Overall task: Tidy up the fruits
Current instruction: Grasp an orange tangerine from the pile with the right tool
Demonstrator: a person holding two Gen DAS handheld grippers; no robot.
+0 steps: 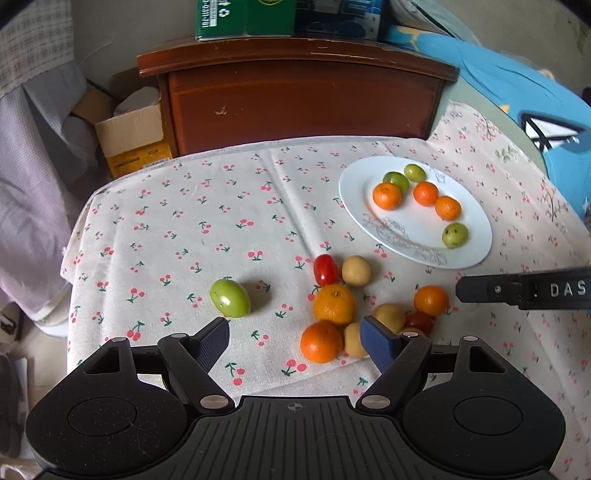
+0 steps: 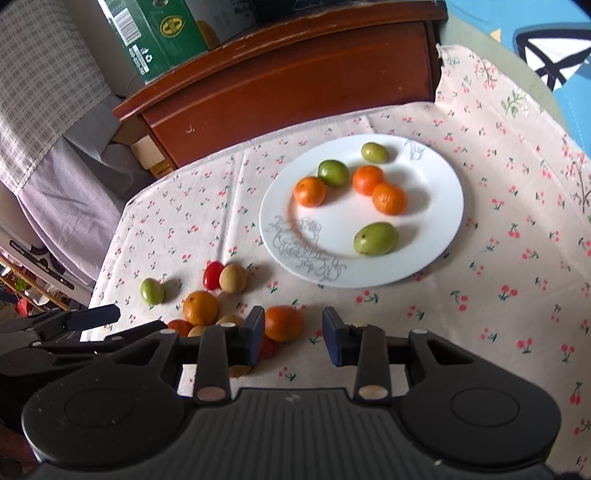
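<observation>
A white plate (image 1: pixel 354 184) (image 2: pixel 436 254) on the cherry-print cloth holds three oranges and three green fruits. On the cloth lie a lone green fruit (image 1: pixel 229 297) (image 2: pixel 151 291) and a cluster of oranges (image 1: pixel 334 304), red tomatoes (image 1: pixel 325 269) and tan fruits (image 1: pixel 356 270). My left gripper (image 1: pixel 293 332) is open and empty, just in front of the cluster, its left finger near the green fruit. My right gripper (image 2: pixel 293 330) is open and empty; an orange (image 2: pixel 283 323) sits beside its left finger. The right gripper's finger also shows in the left wrist view (image 1: pixel 524 290).
A brown wooden cabinet (image 1: pixel 303 99) (image 2: pixel 288 85) stands behind the table with a green carton (image 1: pixel 245 16) (image 2: pixel 155 37) on top. A cardboard box (image 1: pixel 129 142) sits at the left. Blue fabric (image 1: pixel 517 85) lies at the right.
</observation>
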